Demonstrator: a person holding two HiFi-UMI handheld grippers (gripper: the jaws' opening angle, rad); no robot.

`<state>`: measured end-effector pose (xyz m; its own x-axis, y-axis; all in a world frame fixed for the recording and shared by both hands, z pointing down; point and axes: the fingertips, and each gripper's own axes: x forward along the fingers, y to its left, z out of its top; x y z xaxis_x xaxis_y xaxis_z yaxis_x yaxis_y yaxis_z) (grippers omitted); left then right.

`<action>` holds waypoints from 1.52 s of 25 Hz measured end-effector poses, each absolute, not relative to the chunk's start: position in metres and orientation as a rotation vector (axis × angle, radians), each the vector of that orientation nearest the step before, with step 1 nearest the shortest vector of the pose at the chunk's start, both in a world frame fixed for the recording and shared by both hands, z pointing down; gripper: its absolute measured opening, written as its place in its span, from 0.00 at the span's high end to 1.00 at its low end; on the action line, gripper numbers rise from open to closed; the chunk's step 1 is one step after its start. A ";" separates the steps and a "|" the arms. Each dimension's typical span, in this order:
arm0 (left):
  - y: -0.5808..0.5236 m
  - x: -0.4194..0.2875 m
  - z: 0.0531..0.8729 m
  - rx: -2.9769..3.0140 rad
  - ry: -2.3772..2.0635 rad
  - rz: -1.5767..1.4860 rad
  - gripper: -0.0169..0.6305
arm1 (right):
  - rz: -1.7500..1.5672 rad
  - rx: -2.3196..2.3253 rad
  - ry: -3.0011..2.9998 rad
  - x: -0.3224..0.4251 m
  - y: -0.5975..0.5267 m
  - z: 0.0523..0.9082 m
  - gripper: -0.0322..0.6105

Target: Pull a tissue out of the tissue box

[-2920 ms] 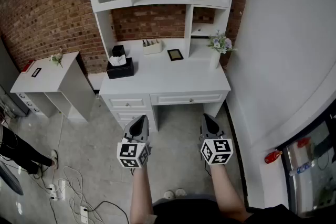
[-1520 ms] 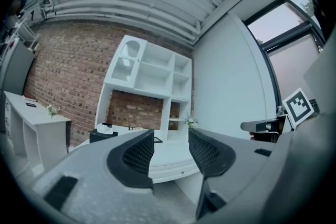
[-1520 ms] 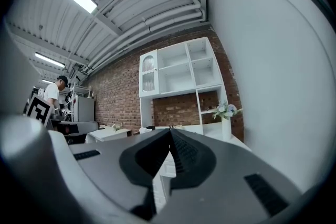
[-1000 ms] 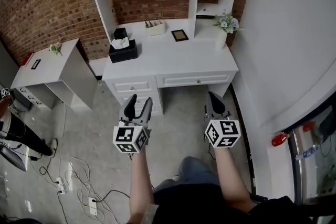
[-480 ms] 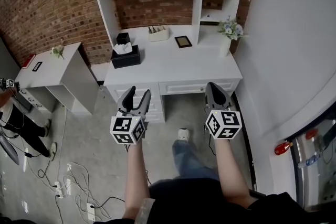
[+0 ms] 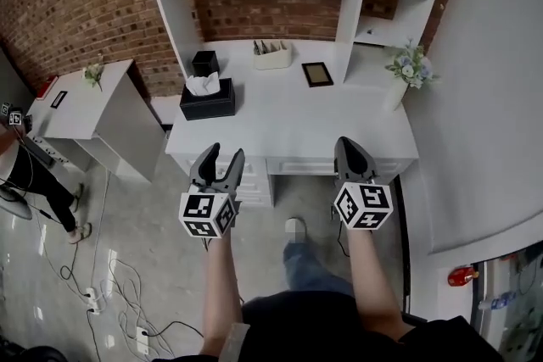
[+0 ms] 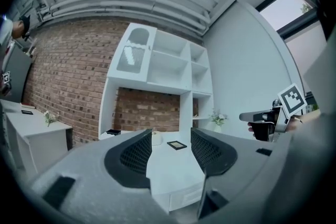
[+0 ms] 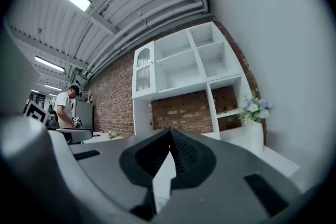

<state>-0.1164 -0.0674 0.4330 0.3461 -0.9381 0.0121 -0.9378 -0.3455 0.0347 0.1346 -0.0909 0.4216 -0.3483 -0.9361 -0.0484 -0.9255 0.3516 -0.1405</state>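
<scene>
Flower vase (image 6: 396, 94) on white desk (image 6: 288, 130)

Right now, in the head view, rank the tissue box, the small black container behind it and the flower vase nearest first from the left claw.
1. Tissue box, desk's left end, ahead of the left claw.
2. Black container, behind the box.
3. Flower vase, desk's far right.

Paper tissue (image 6: 204, 83), matt desk (image 6: 288, 125), rough brick wall (image 6: 263, 8).

no readable text, perhaps too small
</scene>
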 end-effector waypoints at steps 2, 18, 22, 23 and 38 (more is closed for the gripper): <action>-0.105 -0.124 0.439 2.522 -1.808 -0.010 0.66 | -0.151 -1.694 2.501 0.127 -0.134 0.424 0.95; -0.310 -0.195 0.474 2.235 -2.058 0.086 0.66 | -0.292 -1.380 2.799 0.028 -0.399 0.455 0.95; -0.320 -0.201 0.480 2.209 -2.063 0.118 0.66 | -0.313 -1.324 2.833 0.007 -0.415 0.458 0.95; -0.324 -0.203 0.480 2.206 -2.062 0.121 0.66 | -0.316 -1.317 2.840 0.004 -0.418 0.459 0.95; -0.387 -0.256 0.497 2.231 -1.975 0.441 0.66 | -0.352 -1.315 2.899 -0.021 -0.455 0.473 0.95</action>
